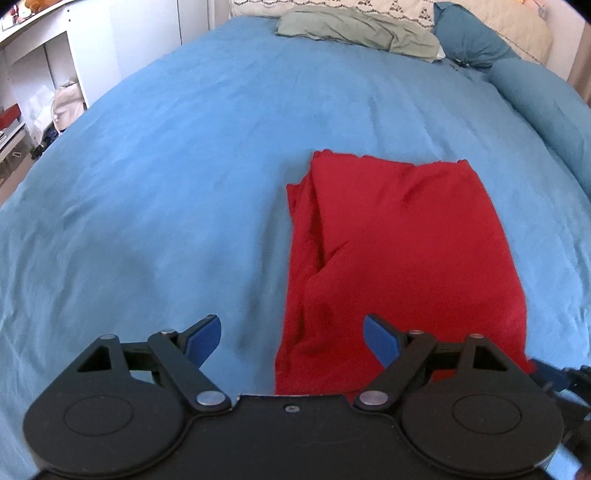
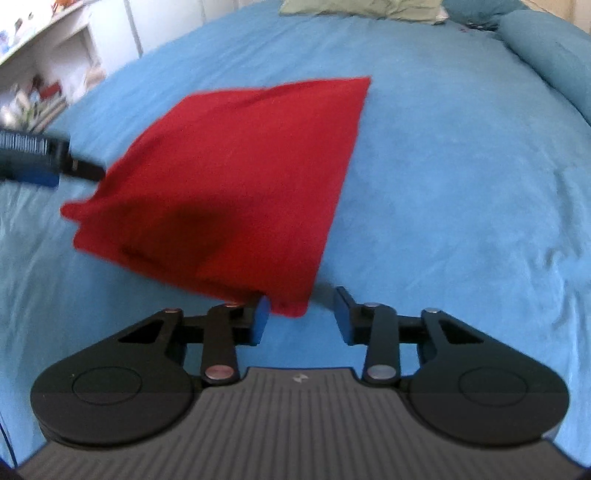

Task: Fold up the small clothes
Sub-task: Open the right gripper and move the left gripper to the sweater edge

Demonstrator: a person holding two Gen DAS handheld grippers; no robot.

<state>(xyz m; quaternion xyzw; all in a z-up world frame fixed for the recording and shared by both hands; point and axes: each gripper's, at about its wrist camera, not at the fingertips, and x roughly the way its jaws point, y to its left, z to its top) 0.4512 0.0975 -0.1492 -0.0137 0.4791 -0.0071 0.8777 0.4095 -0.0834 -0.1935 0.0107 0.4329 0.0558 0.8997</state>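
Nearest to us, the left tool (image 1: 291, 336) stands wide open with nothing between its pads. It hovers over the near left edge of the red garment (image 1: 399, 240), which lies flat on the bed (image 1: 166, 166), already narrowed to a long strip running away from us. On the other side, the right tool (image 2: 301, 314) has the garment's near right corner between its pads. The jaws are partly open there: one pad touches the cloth and the other stands clear, so we judge that nothing is gripped yet.

We read the step in hand as taking both near corners so the near end can be carried over to the far end.

- To do it well, we should close the right tool on every layer at that corner, not just the top one.
- We should bring the left tool lower and onto its own corner, where the loose folds along the left edge could slip out.
- Then we should lift both corners evenly, so the hem lands square on the far edge.

Beyond the garment the bed is bare, leaving room for the fold, and a crumpled green cloth (image 1: 354, 29) lies well apart near the head of the bed.
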